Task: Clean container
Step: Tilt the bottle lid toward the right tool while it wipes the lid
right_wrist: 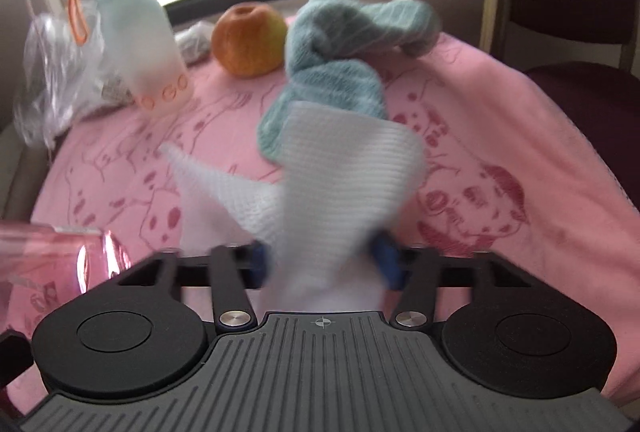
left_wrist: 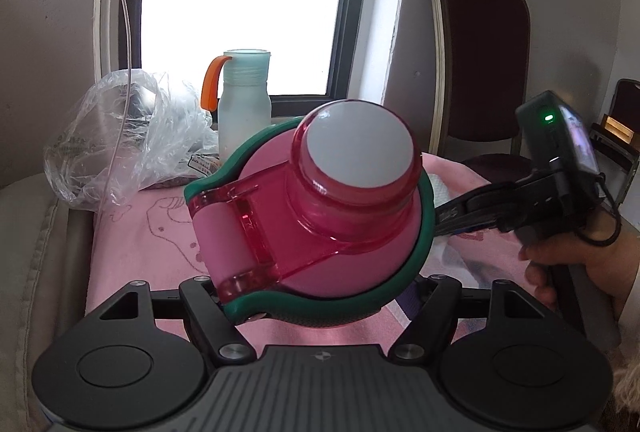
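Between the green fingers [left_wrist: 424, 232] of the left tool [left_wrist: 320, 232] sits the pink bottle [left_wrist: 304, 216], gripped firmly and tilted with its white cap [left_wrist: 360, 146] toward the window [left_wrist: 244, 0]. Over the pink cloth [right_wrist: 500, 104] on the table, the right tool [right_wrist: 326, 264] pinches a white wipe [right_wrist: 340, 172] between its blue pads [right_wrist: 386, 260]. Behind stand a pale bottle [right_wrist: 136, 32], an apple [right_wrist: 248, 40] and a teal towel [right_wrist: 340, 72].
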